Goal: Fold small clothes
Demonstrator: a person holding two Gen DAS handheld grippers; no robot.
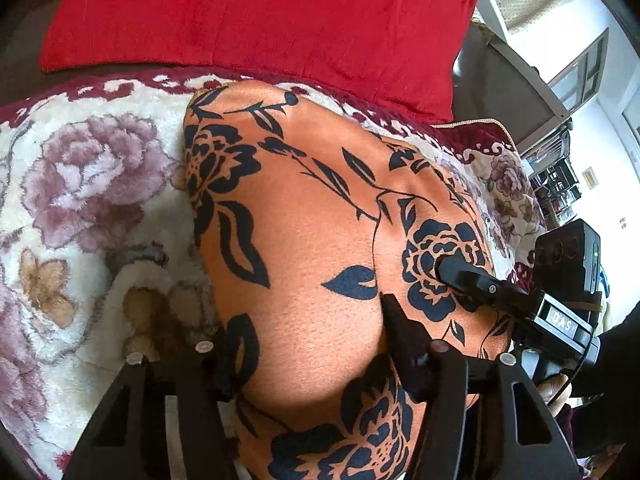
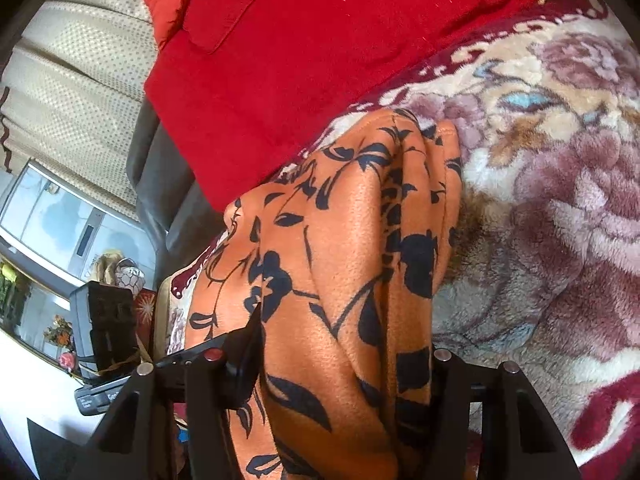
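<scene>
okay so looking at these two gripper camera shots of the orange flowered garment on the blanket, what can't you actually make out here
- Left wrist view: the near end of the orange garment runs off the bottom edge, behind the left hand-held gripper.
- Left wrist view: only one fingertip of the right hand-held gripper is clear; whether it pinches cloth is unclear.
- Right wrist view: the garment's shape is lost in bunched folds; what kind of garment it is cannot be told.
- Both views: the red cushion is cut off at the top.

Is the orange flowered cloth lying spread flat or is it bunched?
Bunched: the orange cloth rises in thick folds between the right gripper's fingers, not flat on the blanket.
</scene>
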